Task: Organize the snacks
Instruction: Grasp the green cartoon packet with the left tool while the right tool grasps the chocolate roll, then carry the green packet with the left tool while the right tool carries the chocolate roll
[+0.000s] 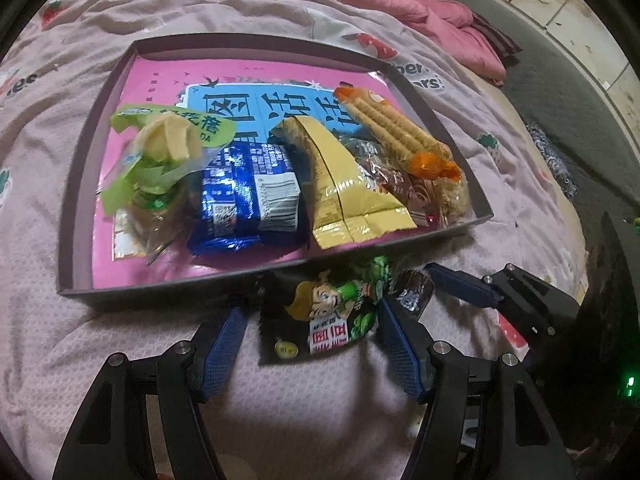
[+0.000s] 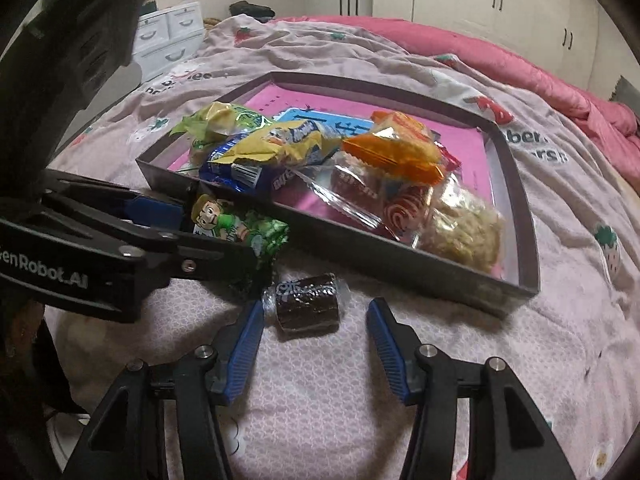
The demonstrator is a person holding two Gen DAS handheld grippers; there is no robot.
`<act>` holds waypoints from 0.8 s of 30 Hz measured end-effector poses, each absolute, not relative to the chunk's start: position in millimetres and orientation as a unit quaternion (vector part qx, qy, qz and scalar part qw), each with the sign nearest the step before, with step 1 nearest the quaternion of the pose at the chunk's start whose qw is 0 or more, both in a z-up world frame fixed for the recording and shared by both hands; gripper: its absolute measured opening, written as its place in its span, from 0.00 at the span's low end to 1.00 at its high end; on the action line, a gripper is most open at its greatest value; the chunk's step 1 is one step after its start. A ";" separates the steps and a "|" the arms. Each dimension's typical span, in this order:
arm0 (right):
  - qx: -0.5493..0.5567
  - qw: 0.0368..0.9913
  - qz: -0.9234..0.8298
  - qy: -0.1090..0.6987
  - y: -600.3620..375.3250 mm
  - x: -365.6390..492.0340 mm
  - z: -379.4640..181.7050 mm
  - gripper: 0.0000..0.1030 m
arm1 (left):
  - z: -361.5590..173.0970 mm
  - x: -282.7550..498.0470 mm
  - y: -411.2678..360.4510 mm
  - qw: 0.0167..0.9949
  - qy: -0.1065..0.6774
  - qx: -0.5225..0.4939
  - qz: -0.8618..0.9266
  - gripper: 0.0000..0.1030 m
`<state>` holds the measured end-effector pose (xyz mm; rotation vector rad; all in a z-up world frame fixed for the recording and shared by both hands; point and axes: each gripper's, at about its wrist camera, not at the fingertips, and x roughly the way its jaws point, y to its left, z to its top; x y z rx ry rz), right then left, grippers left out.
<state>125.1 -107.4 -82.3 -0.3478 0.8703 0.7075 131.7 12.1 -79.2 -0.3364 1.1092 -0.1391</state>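
Snacks fill the dark tray (image 1: 74, 184) on the pink bedspread (image 1: 48, 128): green pack (image 1: 160, 152), blue pack (image 1: 248, 192), yellow pack (image 1: 344, 184), biscuit roll (image 1: 392, 128). Left wrist view: left gripper (image 1: 312, 320) spread wide around the black cartoon packet (image 1: 324, 312) just outside the tray's near wall, fingers not pressing it. Right wrist view: right gripper (image 2: 316, 320) wide apart, dark wrapped cake (image 2: 306, 300) lying between its fingers (image 2: 250, 340) on the bedspread, near the left one.

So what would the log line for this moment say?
left tongs: open around cartoon packet | right tongs: open, brown roll between | box: six or so snacks inside
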 end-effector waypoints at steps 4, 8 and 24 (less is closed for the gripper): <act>-0.165 0.833 0.343 0.402 -103.9 127.6 -82.9 0.45 | -83.0 137.7 7.9 0.833 0.527 -0.161 -0.062 0.67; -0.158 0.831 0.349 0.404 -103.9 128.5 -84.0 0.41 | -86.5 140.1 8.1 0.831 0.524 -0.175 -0.060 0.67; -0.118 0.842 0.349 0.395 -117.3 120.7 -61.6 0.39 | -62.7 114.5 31.3 0.842 0.492 -0.208 -0.076 0.31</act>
